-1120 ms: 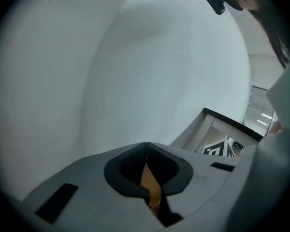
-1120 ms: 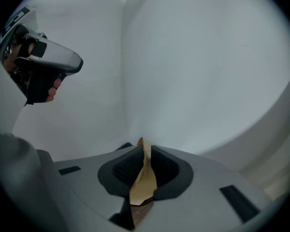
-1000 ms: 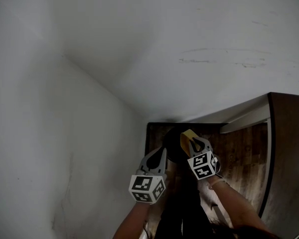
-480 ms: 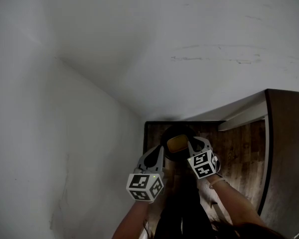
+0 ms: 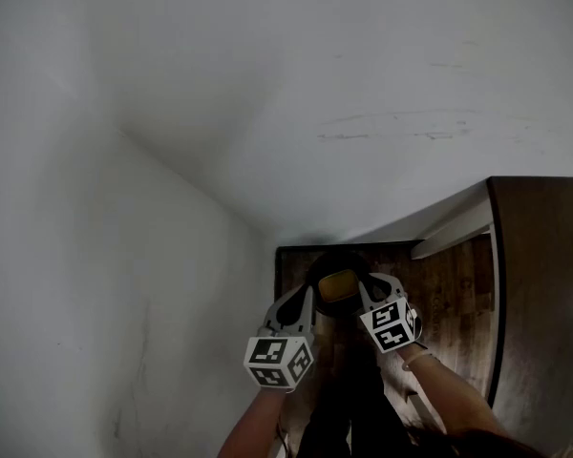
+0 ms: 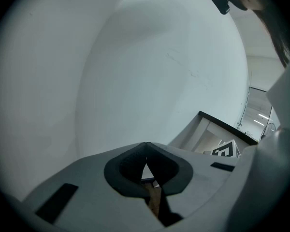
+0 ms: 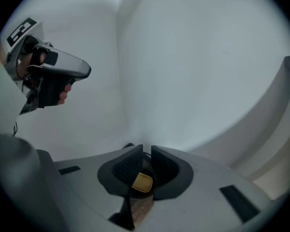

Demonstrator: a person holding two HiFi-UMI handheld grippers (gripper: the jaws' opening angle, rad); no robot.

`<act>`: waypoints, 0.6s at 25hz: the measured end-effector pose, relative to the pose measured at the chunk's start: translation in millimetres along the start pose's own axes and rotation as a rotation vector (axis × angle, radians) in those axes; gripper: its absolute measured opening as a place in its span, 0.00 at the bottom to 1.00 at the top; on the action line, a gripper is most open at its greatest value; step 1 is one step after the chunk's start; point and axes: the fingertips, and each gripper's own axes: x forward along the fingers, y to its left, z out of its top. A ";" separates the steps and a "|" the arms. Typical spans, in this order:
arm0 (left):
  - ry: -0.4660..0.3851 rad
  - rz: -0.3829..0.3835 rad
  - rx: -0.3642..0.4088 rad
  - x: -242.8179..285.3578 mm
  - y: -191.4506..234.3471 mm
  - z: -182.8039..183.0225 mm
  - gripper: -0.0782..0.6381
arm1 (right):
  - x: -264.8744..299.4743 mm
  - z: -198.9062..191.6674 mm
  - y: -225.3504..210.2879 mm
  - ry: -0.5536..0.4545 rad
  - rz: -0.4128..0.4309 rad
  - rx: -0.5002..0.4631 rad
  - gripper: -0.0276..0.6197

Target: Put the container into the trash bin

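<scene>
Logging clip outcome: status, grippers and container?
Left gripper shut, empty. Right gripper open, empty. Yellow rectangular container inside black round trash bin. Nothing in the way.

The yellow container (image 5: 336, 283) has dropped from the left tongs (image 6: 146, 146) and right tongs (image 7: 147, 152) — it now lies flat in the trash bin (image 5: 313, 271). The right pair has parted slightly — the left pair's tips meet, empty.

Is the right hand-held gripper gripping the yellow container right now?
No, in the right gripper view the right hand-held gripper's jaws stand apart, and the yellow container lies below them in the trash bin.
</scene>
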 end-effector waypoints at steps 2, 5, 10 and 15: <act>-0.005 -0.006 0.003 -4.1 -4.0 7.7 0.14 | -9.6 6.2 2.7 -0.008 0.001 0.003 0.13; -0.010 -0.022 0.014 -11.0 -11.8 18.3 0.14 | -26.2 15.6 7.0 -0.012 -0.006 -0.001 0.13; -0.014 -0.046 0.036 -23.6 -27.2 34.5 0.14 | -53.7 29.8 11.9 -0.024 -0.016 0.003 0.13; 0.002 -0.066 0.070 -38.1 -41.5 47.1 0.14 | -82.3 49.8 16.1 -0.046 -0.033 -0.009 0.12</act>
